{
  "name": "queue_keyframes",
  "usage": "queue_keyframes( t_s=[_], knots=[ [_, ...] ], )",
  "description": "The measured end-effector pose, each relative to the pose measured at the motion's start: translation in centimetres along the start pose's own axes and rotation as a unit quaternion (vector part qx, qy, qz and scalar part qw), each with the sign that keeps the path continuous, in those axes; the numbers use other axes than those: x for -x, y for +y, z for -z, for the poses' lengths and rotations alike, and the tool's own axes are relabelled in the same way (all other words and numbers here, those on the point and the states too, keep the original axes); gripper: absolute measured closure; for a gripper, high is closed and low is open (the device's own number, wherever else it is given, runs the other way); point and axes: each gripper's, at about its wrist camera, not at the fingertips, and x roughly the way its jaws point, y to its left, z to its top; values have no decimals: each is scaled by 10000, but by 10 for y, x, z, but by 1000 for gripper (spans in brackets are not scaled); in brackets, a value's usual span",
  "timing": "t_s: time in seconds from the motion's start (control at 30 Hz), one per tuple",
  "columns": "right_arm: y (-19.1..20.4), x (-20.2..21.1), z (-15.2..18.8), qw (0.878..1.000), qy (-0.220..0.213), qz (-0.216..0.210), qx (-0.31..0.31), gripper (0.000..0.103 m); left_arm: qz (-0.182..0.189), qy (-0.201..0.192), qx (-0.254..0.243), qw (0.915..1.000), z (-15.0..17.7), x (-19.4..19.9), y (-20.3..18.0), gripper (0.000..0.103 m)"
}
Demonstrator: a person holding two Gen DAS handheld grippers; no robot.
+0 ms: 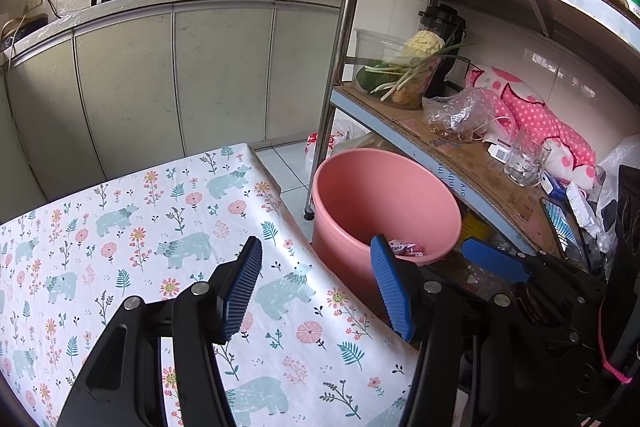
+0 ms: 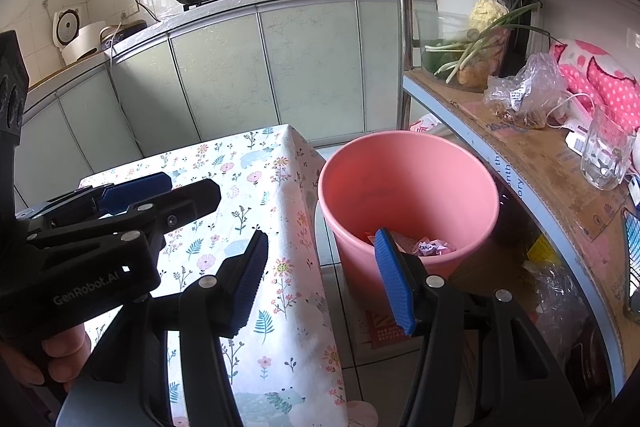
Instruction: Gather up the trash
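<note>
A kitchen has a table [image 1: 120, 227] with a bear and flower cloth. A pink bucket [image 2: 408, 187] stands on the floor just beside the table, next to a metal shelf [image 1: 460, 155]. Crumpled wrappers [image 2: 434, 247] lie inside the bucket. The left gripper [image 1: 316, 291] and right gripper [image 2: 324, 281] are both wide open and hold nothing, near the bucket.

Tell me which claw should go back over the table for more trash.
Left, probably. The left claw hangs open over the flowered tablecloth. The right claw hangs open beyond the table's edge, by the pink bucket, which holds crumpled wrappers. No trash shows on the table here.
</note>
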Motion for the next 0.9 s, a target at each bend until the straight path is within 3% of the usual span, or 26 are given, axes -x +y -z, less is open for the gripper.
queue_keyframes(
  t_s=[0.9],
  knots=[
    [0, 0, 1, 10000, 9, 14, 4, 47, 26, 4, -16, 10000, 0, 0, -4, 47]
  ],
)
